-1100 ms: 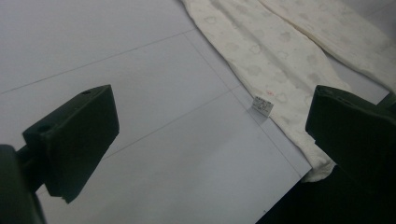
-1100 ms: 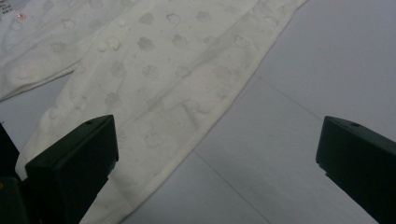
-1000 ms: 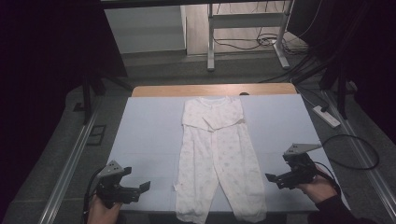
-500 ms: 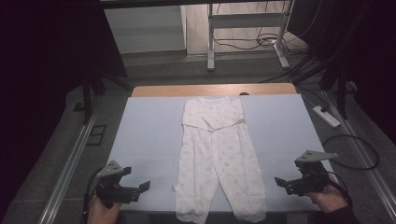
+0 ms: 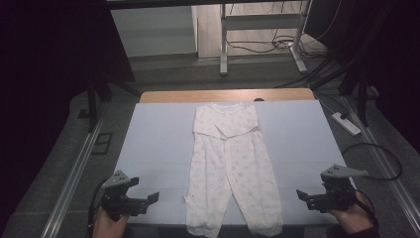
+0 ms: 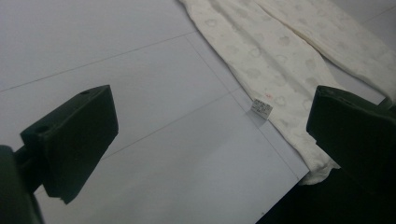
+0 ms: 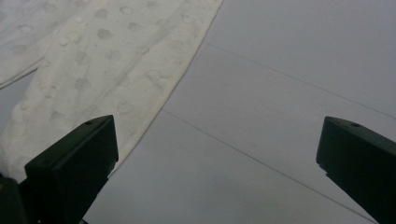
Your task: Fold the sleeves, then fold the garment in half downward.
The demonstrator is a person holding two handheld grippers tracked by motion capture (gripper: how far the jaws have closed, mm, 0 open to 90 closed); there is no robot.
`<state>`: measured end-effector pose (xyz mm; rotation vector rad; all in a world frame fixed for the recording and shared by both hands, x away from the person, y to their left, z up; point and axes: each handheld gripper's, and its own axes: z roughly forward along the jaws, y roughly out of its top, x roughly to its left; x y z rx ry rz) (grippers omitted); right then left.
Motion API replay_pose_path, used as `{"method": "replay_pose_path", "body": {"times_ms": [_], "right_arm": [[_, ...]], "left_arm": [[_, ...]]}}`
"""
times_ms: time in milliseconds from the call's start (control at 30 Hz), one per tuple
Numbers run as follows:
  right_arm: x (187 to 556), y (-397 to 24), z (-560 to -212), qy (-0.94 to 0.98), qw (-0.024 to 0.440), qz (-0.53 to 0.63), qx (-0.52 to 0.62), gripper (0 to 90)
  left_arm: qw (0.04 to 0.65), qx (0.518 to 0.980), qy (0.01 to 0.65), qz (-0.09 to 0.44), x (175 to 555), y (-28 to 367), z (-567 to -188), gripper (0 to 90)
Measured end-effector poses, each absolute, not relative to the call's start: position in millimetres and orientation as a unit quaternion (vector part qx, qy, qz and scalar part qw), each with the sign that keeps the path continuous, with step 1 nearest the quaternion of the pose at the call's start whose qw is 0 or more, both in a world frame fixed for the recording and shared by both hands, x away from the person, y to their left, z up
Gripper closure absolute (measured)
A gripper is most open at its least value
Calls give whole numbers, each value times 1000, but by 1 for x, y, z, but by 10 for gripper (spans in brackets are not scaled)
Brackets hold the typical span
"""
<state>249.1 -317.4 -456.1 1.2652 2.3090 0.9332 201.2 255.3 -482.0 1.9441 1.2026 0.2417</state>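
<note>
The baby romper (image 5: pixel 229 163) lies flat along the middle of the table (image 5: pixel 158 148), neck end far from the person, sleeves folded across the chest, both legs running to the near edge, where the cuffs overhang slightly. In the left gripper view a small white label (image 6: pixel 261 108) sits at the outer seam of the nearer leg, just inside the table edge.

Change over the last 1.0 s: the right tongs (image 5: pixel 317 197) have drawn back from beside the right leg toward the near right corner of the table, and now sit farther from the fabric than in either of the 2 earlier frames. The left tongs (image 5: pixel 143 201) have held their place at the near left corner. The garment has not shifted.

State of the tongs: both released, jaws spread wide, nothing between them, neither touching the cloth.

Judgement: the garment is laid out and untouched by either tool; the withdrawal suggests a pause or reset before a fold begins, probably at the leg cuffs.
</note>
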Motion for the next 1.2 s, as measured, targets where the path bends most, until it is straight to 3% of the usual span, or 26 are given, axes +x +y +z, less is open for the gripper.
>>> {"method": "replay_pose_path", "body": {"times_ms": [1200], "right_arm": [[251,-309,-455,830,180,317,422,0]], "left_arm": [[402,783,462,109,212,249,-481,0]]}}
